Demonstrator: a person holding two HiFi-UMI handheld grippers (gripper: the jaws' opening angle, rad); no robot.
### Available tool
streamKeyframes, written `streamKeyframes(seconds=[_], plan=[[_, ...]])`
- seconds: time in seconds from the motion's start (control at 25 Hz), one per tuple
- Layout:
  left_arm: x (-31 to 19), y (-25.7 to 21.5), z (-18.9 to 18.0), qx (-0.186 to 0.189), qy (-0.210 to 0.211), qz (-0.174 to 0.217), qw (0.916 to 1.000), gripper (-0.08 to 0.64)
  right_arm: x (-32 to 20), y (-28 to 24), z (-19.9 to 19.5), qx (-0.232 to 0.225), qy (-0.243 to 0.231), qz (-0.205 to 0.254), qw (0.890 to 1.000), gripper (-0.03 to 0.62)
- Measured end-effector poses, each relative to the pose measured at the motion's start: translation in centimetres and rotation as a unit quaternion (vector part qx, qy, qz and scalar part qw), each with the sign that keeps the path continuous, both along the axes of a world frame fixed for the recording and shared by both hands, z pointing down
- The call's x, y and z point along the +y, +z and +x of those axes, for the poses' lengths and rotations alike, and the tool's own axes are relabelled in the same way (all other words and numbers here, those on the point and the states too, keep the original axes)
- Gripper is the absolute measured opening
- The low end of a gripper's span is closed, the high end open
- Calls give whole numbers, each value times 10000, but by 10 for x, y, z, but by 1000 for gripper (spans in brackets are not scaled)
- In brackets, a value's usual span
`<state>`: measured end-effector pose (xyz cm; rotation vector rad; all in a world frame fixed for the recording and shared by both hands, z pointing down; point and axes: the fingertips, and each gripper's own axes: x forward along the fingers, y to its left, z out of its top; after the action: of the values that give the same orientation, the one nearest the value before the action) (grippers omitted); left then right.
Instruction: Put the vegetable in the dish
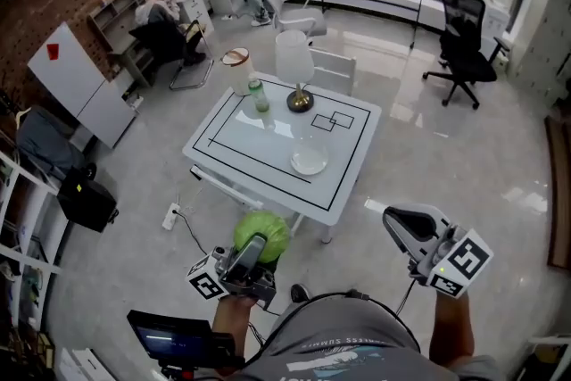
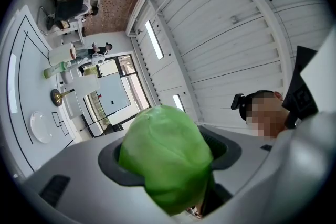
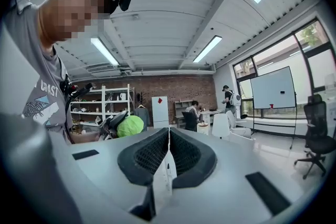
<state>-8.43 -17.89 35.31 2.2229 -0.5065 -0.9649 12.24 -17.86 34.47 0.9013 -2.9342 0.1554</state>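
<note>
A round green cabbage (image 1: pixel 266 229) is clamped in my left gripper (image 1: pixel 252 252), held in the air just short of the white table's (image 1: pixel 352 183) near edge. In the left gripper view the cabbage (image 2: pixel 165 157) fills the gap between both pads. The dish (image 1: pixel 309 161), a small white plate, lies on the table's near half, and appears far left in the left gripper view as the dish (image 2: pixel 40 126). My right gripper (image 1: pixel 403 230) hovers at the lower right, away from the table. Its pads are pressed together with nothing between them, so the right gripper (image 3: pixel 169 139) is shut.
On the table's far side stand a green bottle (image 1: pixel 260 96), a white container (image 1: pixel 237 70) and a white-shaded lamp on a brass base (image 1: pixel 300 101). White chairs (image 1: pixel 332 67) sit behind it. A power strip (image 1: pixel 170 215) and cable lie on the floor at its left.
</note>
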Motion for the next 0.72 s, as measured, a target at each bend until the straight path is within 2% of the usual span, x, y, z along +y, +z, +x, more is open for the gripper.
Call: streamKeyframes(seconds=[0.32, 0.6, 0.72], plan=[[-37, 0, -44, 58, 319, 142, 9994, 311, -23, -12, -57, 99, 255, 83, 9996, 9], [-60, 8, -64, -257, 578, 216, 9978, 311, -38, -11, -89, 193, 494, 53, 9986, 8], [-69, 11, -69, -266, 579, 167, 9978, 311, -44, -6, -95, 228, 486, -32, 9986, 8]])
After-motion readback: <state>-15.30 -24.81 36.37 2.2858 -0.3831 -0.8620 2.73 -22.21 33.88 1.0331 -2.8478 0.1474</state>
